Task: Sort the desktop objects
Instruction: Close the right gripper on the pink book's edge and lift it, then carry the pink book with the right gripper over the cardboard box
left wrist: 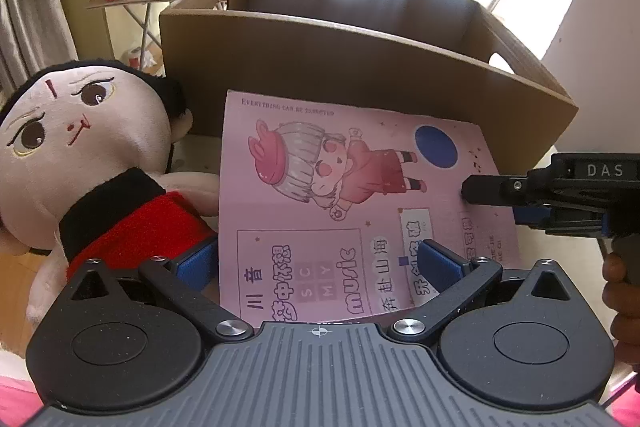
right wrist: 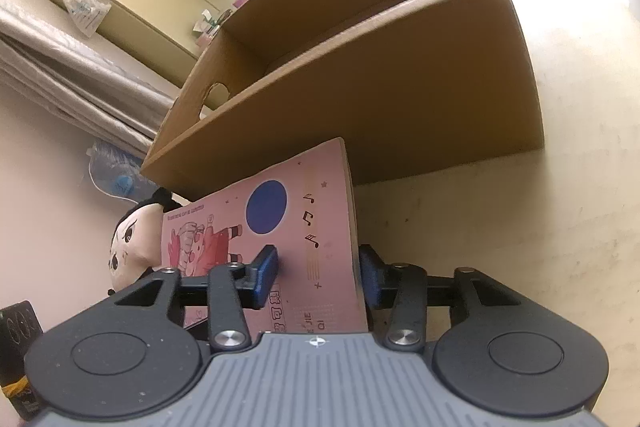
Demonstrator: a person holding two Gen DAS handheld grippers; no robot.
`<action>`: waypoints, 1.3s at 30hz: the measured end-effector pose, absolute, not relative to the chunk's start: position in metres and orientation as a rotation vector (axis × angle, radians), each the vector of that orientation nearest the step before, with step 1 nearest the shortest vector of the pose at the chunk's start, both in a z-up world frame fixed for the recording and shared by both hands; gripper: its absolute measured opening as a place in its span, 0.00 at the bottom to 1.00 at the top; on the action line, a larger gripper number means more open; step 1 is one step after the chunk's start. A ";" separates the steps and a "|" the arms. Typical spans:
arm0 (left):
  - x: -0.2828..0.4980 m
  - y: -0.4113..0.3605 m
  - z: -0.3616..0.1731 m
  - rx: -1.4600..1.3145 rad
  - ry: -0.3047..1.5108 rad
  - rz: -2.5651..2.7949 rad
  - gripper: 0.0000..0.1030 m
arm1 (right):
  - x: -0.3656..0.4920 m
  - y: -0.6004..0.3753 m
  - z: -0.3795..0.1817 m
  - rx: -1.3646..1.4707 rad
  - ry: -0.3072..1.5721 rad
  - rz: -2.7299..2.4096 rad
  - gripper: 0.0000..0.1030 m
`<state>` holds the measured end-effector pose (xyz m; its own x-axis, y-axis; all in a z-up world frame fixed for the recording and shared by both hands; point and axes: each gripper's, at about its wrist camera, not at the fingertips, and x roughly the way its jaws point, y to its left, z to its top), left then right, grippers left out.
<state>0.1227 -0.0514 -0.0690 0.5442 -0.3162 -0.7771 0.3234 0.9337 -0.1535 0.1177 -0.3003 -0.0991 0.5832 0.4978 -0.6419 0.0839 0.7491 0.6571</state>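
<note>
Pink notebook (left wrist: 360, 203) lies in front of the open cardboard box (left wrist: 360, 59), its far edge close to the box's near wall. Cartoon girl and dark blue circle printed on the cover.

Right gripper (right wrist: 318, 273): blue pads straddle the notebook's edge, one above the cover, one beyond the spine; a small gap shows at the upper pad, so not clamped.

Left gripper (left wrist: 320, 261): jaws spread wide over the notebook's near edge, holding nothing.

Plush doll (left wrist: 80, 155), red top, lies just beside the notebook, touching its edge.
</note>
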 end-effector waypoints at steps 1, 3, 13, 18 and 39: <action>0.122 -0.051 -0.070 0.012 0.920 -0.379 1.00 | 0.119 -0.301 -0.101 0.714 0.939 0.266 0.52; 0.122 -0.054 -0.070 0.019 0.918 -0.381 1.00 | 0.119 -0.302 -0.105 0.730 0.943 0.267 0.54; 0.124 -0.052 -0.069 -0.002 0.928 -0.378 1.00 | 0.118 -0.298 -0.097 0.677 0.935 0.291 0.53; 0.122 -0.050 -0.066 -0.036 0.947 -0.380 1.00 | 0.114 -0.293 -0.084 0.624 0.925 0.283 0.53; 0.096 -0.043 -0.046 -0.106 0.933 -0.387 1.00 | 0.077 -0.300 -0.056 0.611 0.874 0.296 0.52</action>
<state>0.0962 -0.0432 -0.0461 0.5324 -0.3692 -0.7617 0.2785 0.9262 -0.2543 0.0773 -0.3004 -0.0562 0.6160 0.4798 -0.6247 0.0022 0.7920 0.6105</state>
